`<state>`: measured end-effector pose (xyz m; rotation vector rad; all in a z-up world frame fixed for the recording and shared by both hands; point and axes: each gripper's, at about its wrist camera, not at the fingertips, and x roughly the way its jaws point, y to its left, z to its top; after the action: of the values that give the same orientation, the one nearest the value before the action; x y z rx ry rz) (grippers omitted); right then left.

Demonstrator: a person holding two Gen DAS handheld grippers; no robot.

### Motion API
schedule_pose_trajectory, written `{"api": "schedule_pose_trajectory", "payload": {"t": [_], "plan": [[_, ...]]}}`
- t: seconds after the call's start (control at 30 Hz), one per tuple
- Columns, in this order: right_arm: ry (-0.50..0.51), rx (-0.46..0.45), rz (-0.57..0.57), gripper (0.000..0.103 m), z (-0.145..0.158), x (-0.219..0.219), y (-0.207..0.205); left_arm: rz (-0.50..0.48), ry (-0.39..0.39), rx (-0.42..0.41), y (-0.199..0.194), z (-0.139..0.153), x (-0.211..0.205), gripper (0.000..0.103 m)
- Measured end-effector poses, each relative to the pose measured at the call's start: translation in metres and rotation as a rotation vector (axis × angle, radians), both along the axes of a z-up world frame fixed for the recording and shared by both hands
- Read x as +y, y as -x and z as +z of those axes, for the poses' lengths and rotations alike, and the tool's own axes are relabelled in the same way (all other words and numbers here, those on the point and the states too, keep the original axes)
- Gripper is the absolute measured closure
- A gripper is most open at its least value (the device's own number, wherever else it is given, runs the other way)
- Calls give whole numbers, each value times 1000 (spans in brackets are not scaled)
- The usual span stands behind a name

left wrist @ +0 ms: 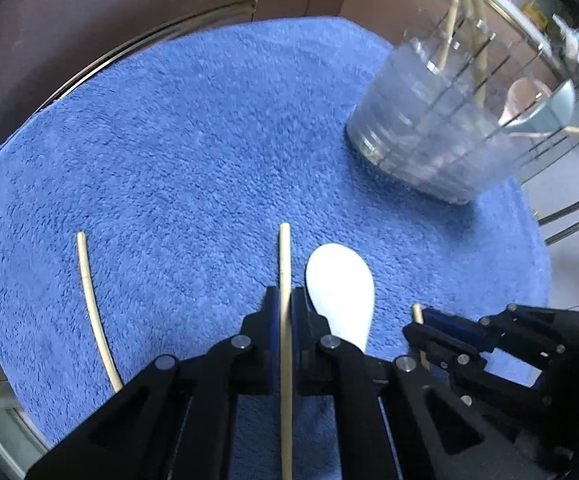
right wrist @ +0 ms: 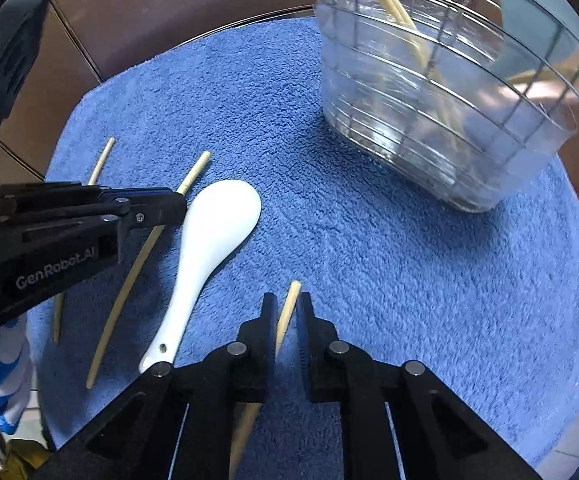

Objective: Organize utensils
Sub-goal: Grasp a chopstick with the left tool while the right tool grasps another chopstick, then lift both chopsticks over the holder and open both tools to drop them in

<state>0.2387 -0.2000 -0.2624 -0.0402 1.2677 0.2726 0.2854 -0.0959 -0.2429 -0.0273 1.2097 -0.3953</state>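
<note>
My left gripper (left wrist: 285,294) is shut on a bamboo chopstick (left wrist: 285,252) low over the blue towel (left wrist: 189,140); it also shows in the right wrist view (right wrist: 177,200). My right gripper (right wrist: 286,300) has its jaws narrowly apart around another chopstick (right wrist: 289,304), touching or nearly so; it also shows in the left wrist view (left wrist: 421,320). A white ceramic spoon (right wrist: 209,240) lies on the towel between the two grippers, also visible in the left wrist view (left wrist: 341,280). A third chopstick (left wrist: 93,308) lies loose at the left. A wire utensil basket (right wrist: 449,100) with a clear liner holds several chopsticks.
The towel (right wrist: 369,260) covers a round glass table with a metal rim (left wrist: 129,46). A brown wall stands behind it. The basket stands at the towel's far right (left wrist: 429,132). A pale bowl (left wrist: 545,108) sits beyond the basket.
</note>
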Motion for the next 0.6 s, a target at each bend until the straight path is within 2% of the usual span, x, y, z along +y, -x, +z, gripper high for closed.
{"api": "schedule_pose_trajectory", "payload": {"t": [0.3, 0.6], "plan": [[-115, -59, -16, 96, 22, -5, 30, 14, 103, -115, 30, 26, 22, 98], [-234, -270, 8, 97, 76, -17, 86, 20, 192, -247, 62, 68, 36, 98]]}}
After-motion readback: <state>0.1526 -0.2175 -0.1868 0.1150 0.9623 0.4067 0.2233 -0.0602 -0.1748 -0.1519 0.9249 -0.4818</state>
